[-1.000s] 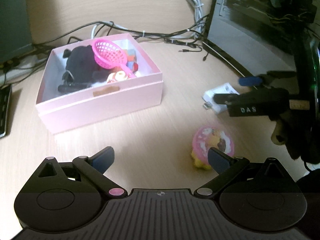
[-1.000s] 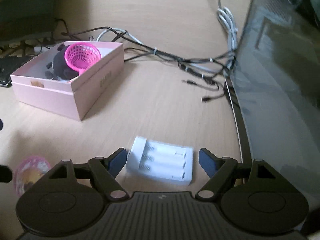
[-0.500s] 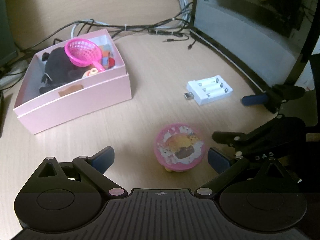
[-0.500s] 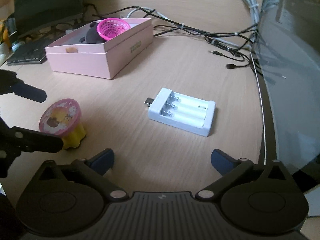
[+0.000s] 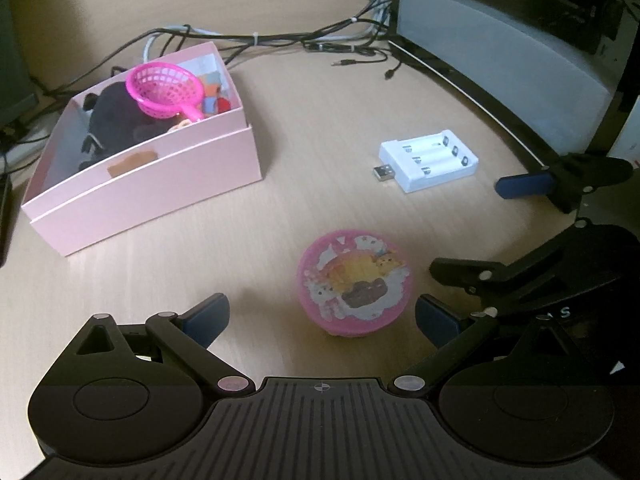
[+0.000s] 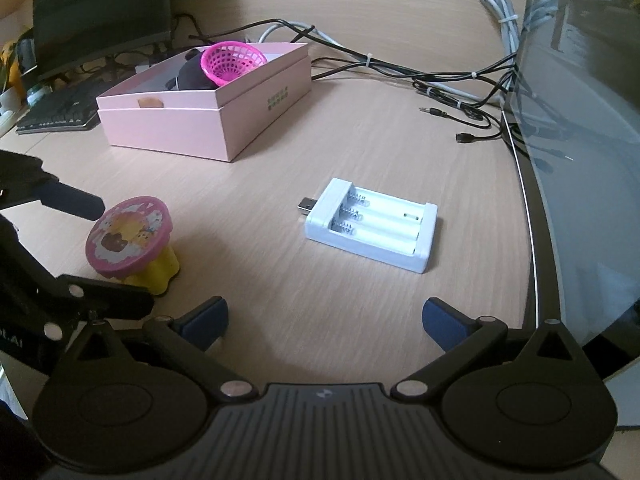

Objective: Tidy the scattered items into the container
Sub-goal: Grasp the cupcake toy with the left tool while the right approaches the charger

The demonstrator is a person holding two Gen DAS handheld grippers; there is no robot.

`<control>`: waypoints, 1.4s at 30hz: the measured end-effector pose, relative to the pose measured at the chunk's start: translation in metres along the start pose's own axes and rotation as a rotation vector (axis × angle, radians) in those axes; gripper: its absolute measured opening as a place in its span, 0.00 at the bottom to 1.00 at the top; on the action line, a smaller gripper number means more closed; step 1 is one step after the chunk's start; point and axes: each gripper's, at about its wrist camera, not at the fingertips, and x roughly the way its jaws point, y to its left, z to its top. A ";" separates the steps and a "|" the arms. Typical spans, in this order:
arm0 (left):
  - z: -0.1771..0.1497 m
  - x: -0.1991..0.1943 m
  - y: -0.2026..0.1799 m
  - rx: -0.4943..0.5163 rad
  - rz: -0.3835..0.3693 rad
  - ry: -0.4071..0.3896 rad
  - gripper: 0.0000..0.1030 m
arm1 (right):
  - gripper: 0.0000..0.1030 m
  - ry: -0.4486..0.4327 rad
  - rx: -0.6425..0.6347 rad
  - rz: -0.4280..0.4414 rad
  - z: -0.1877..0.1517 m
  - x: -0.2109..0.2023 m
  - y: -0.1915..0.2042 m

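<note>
A pink box (image 5: 160,184) on the wooden desk holds a pink toy basket (image 5: 164,90), a black plush and small toys; it also shows in the right wrist view (image 6: 208,124). A pink-topped toy table with a yellow base (image 5: 354,282) stands just ahead of my open left gripper (image 5: 322,318), between its fingers' line; it shows too in the right wrist view (image 6: 130,238). A white USB battery charger (image 6: 370,230) lies ahead of my open, empty right gripper (image 6: 324,320), and appears in the left wrist view (image 5: 430,160).
A bundle of cables (image 6: 440,84) runs along the back of the desk. A glass-sided computer case (image 6: 580,120) stands at the right. A keyboard (image 6: 56,114) and a dark monitor (image 6: 100,8) are behind the box at left.
Both grippers have pulled back and turned. The toy table now sits nearer the middle of my left gripper's opening. The charger lies farther ahead of my right gripper.
</note>
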 end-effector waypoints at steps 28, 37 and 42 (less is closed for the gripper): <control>-0.030 -0.018 0.067 -0.159 0.109 0.009 0.67 | 1.00 -0.012 -0.028 -0.035 -0.003 -0.003 0.007; -0.003 0.000 0.035 -0.131 0.020 -0.083 0.76 | 1.00 -0.009 -0.086 -0.043 -0.001 -0.003 0.012; 0.009 0.019 0.025 -0.103 0.035 -0.078 0.63 | 1.00 -0.039 -0.137 -0.078 0.003 -0.009 0.015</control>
